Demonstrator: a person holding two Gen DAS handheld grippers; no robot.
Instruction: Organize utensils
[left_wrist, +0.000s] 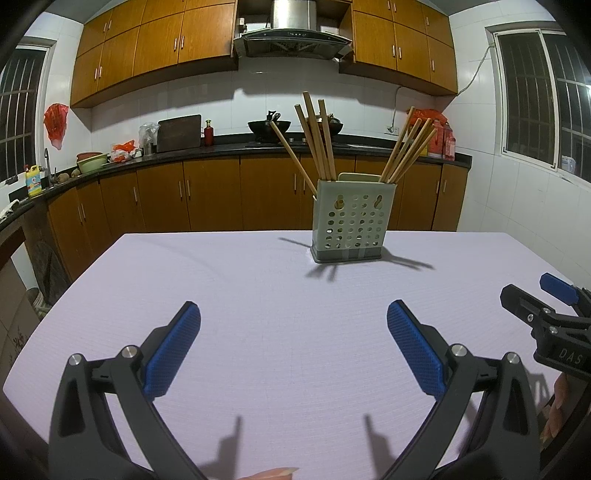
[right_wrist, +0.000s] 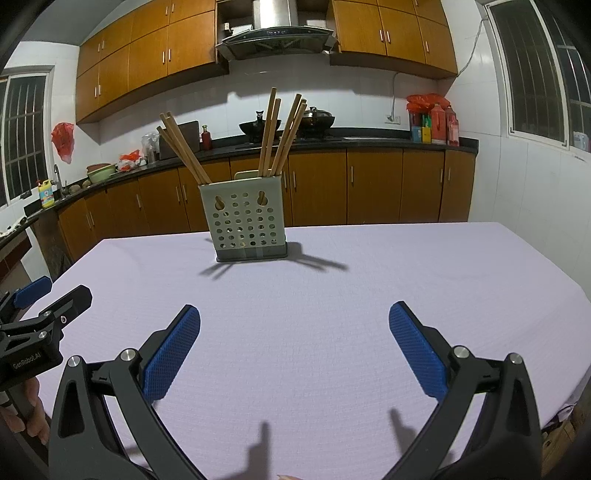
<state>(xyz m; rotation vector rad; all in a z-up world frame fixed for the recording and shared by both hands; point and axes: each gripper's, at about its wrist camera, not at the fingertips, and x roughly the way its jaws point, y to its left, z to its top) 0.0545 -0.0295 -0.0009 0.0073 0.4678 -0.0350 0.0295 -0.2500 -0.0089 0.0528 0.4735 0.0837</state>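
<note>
Left wrist view: left gripper (left_wrist: 293, 317) hovers low over the lilac tablecloth (left_wrist: 258, 295), blue pads (left_wrist: 173, 354) spread wide apart, nothing between them. Utensil holder (left_wrist: 349, 221) — pale green, perforated, on a grey base — stands upright at the far middle of the table, slightly right of centre. Chopsticks (left_wrist: 317, 136) stick out of it in two bunches: one leaning left from the left compartment, another (left_wrist: 406, 151) fanning right from the right compartment. Right gripper (left_wrist: 546, 295) pokes in at the right edge, well apart from the holder; only part of it shows here, so cannot tell its state from this view. Kitchen counter (left_wrist: 221, 147) and wooden cabinets (left_wrist: 207, 199) behind. Right wrist view: right gripper (right_wrist: 294, 317) also low over the cloth (right_wrist: 369, 295), fingers parted wide and empty. Holder (right_wrist: 245, 219) sits ahead and left of centre, upright, chopstick bunches (right_wrist: 184, 151) and (right_wrist: 280, 136) splaying out either way. Left gripper (right_wrist: 55, 295) shows at the left edge, held by a hand (right_wrist: 29, 413) — well short of the holder. Wok (right_wrist: 255, 127) on the stove beyond.
</note>
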